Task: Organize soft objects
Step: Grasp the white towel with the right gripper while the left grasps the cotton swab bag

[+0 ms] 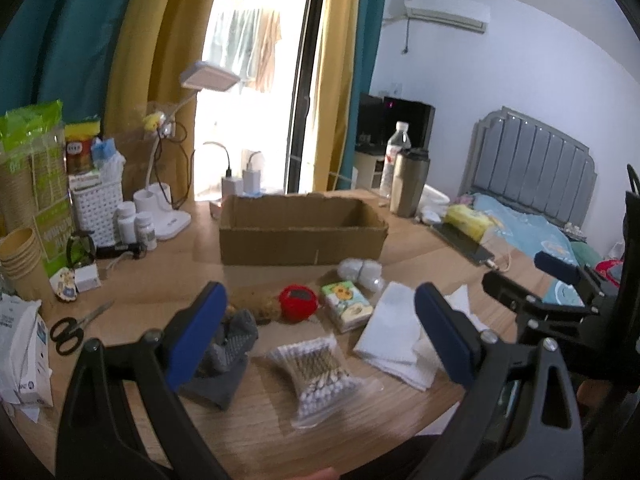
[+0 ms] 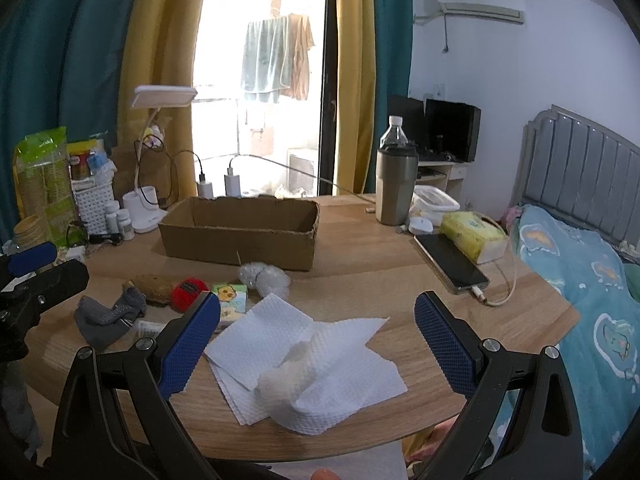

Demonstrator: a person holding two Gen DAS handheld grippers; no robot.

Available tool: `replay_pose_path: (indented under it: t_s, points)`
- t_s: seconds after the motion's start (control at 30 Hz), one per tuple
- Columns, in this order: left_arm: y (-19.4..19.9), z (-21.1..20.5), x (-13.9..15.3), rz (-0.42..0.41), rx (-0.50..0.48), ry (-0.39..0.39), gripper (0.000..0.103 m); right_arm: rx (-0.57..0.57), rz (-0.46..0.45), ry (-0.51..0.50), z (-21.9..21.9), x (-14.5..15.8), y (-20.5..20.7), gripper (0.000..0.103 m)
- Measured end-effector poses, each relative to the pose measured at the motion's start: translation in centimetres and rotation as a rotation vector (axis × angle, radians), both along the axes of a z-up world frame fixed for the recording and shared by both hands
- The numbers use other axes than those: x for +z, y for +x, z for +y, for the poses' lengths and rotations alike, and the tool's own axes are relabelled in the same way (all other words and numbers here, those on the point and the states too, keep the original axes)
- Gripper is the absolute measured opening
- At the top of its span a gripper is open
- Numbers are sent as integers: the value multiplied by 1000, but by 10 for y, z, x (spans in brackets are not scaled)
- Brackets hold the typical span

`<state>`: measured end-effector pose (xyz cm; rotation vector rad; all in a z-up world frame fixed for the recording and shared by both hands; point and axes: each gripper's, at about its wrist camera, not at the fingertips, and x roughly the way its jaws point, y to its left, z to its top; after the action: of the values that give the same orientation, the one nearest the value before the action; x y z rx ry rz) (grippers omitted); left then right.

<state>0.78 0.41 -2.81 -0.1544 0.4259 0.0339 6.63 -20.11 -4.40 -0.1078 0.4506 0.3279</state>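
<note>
Stock as I see it: cardboard box (image 2: 240, 228) apparently empty (floor hidden). Outstanding on the table (image 2: 360, 248): grey sock (image 1: 228, 356), cotton swabs (image 1: 316, 376), paper towels (image 2: 308, 364). My left gripper (image 1: 320, 332) and right gripper (image 2: 318, 344) spread wide, holding nothing.

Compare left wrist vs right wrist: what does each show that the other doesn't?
Left wrist only: scissors at the table's left edge and the full cotton swab bag.
Right wrist only: the crumpled tissue on the paper towels.
Both: cardboard box, gray sock, red yarn ball, and open, empty left gripper and right gripper.
</note>
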Motion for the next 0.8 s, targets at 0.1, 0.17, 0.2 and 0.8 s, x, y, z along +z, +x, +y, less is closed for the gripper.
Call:
replay_pose_path:
  t_s: [0.1, 0.17, 0.2, 0.8]
  points:
    - [4, 2, -7, 24, 1, -2, 96, -1, 21, -7, 1, -8, 6, 100]
    - [8, 4, -13, 44, 3, -3, 96, -1, 35, -12, 2, -13, 11, 100]
    - [10, 4, -17, 54, 3, -5, 96, 0, 45, -13, 2, -16, 14, 100]
    - [64, -11, -76, 282, -49, -26, 96, 79, 187, -88, 14, -75, 70, 100]
